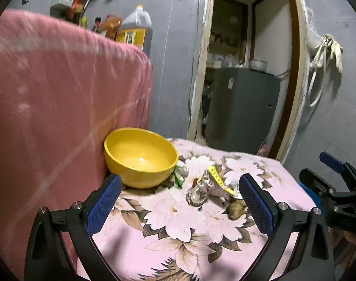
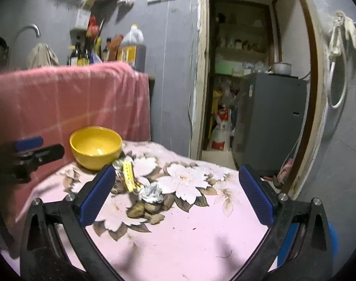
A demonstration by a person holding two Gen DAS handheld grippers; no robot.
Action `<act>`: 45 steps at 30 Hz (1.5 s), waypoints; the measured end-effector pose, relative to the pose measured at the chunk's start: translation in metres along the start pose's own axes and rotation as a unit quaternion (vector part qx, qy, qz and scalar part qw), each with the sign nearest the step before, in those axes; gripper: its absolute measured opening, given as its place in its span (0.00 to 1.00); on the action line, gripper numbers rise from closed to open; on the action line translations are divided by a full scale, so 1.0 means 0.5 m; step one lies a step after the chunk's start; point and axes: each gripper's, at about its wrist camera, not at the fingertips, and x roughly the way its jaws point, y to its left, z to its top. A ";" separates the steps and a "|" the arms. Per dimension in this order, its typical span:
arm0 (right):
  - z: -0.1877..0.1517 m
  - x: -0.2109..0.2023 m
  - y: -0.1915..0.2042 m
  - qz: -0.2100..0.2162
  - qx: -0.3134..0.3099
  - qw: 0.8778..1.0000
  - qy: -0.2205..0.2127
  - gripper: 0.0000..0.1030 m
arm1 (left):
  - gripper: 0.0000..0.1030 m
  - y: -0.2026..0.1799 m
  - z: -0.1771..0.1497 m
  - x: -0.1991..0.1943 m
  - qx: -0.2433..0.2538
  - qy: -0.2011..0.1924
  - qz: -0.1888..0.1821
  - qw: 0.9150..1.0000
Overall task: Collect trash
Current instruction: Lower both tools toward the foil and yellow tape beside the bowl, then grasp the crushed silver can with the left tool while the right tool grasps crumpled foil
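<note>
Surface: pink floral cloth (image 2: 189,229), pink drape (image 1: 49,93) at left.
Left gripper (image 1: 180,201): released, jaws wide, empty.
Yellow bowl (image 1: 140,157): against the drape.
Trash (image 2: 140,192): wrappers and scraps just right of the bowl.
Right gripper (image 2: 178,194): released, empty.

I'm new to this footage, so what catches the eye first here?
A glossy yellow plastic bowl sits empty at the back of the pink floral tablecloth, against a hanging pink cloth. Beside it lies a small litter pile: a yellow wrapper strip and crumpled silvery foil.
</note>
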 end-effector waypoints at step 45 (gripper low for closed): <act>-0.043 0.276 0.022 0.104 -0.028 0.962 0.252 0.38 | 0.20 -0.006 0.009 0.225 -0.027 0.207 -0.099 0.973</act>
